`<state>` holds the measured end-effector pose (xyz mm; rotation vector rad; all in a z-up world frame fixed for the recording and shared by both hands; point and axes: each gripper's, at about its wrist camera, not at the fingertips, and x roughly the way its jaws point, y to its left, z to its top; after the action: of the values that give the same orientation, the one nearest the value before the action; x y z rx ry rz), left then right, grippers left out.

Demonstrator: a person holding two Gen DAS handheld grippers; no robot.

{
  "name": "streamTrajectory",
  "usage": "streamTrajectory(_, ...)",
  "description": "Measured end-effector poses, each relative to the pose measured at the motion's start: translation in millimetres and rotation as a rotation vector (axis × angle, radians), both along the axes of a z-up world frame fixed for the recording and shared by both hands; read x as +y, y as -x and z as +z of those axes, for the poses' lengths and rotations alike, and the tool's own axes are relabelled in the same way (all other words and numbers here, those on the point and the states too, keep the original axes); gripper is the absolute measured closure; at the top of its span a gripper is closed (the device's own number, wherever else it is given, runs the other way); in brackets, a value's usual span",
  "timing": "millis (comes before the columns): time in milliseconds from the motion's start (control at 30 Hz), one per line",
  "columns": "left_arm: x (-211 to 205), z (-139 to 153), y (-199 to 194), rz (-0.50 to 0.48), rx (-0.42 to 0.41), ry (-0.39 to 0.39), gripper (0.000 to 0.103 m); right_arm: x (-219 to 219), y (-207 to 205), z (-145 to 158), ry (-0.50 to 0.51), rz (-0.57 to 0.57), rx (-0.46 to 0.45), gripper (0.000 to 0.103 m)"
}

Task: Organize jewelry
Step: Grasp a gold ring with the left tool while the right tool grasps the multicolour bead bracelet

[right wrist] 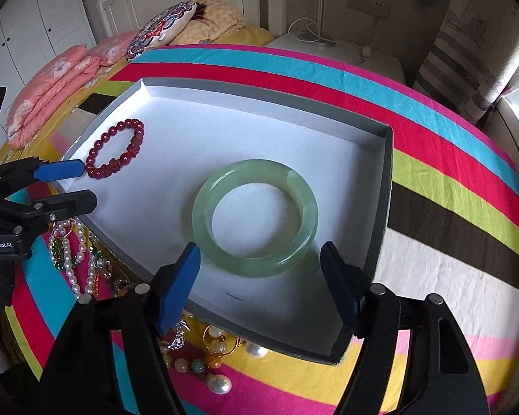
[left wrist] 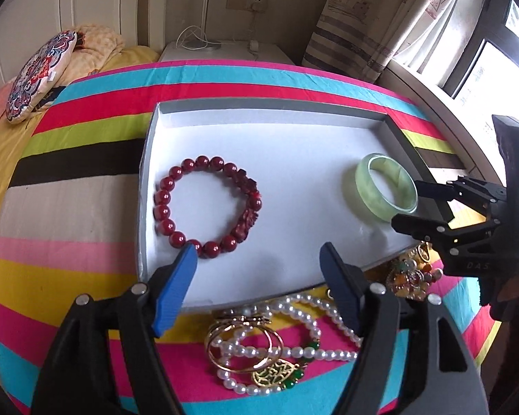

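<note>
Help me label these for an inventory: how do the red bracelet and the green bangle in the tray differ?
The red bracelet is a string of many round dark-red beads with a few carved ones; the green bangle is one solid, smooth, translucent pale-green ring. The bracelet lies toward the tray's left side, the bangle toward its right. Both lie flat on the white tray floor, apart, with neither pair of tongs touching them.

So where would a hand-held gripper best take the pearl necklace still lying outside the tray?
Probably from above, on the free strand of the pearl necklace at its right side, pads across the string. It lies flat on the striped bedspread, and its left loops tangle with the gold hoops.
</note>
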<state>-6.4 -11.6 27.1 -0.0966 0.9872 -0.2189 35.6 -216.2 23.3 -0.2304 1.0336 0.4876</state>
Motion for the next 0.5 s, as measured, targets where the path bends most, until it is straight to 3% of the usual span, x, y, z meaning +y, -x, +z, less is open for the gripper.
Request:
streamTrajectory(133,-2.5,0.3,24.6,-0.008,-0.016,0.005,0.028,-1.9,21.6,1.7,-0.003,-0.010,-0.017,0.033)
streamTrajectory(233,0.6,13.7,48.9,0.019,-0.123,-0.036,0.022,-5.4,47.5,18.3,-0.016,-0.062,-0.119,0.018)
streamTrajectory(300,8.6,32.9,79.5,0.065,-0.265,-0.084,0.004,-14.4,79.7,41.3,-0.104,-0.090,-0.234,0.011)
streamTrajectory(400,26.0,55.2,129.0,0.168,-0.477,-0.162,0.002,-32.5,141.0,72.0,-0.208,-0.186,-0.531,0.004)
streamTrajectory(467,42.6,58.4,148.2,0.223,-0.516,-0.127,0.002,-40.6,176.0,71.6,-0.242,-0.290,-0.656,0.004)
streamTrajectory(500,49.9,56.0,150.4,0.238,-0.479,-0.094,0.002,-41.2,177.7,68.2,-0.215,-0.342,-0.631,0.004)
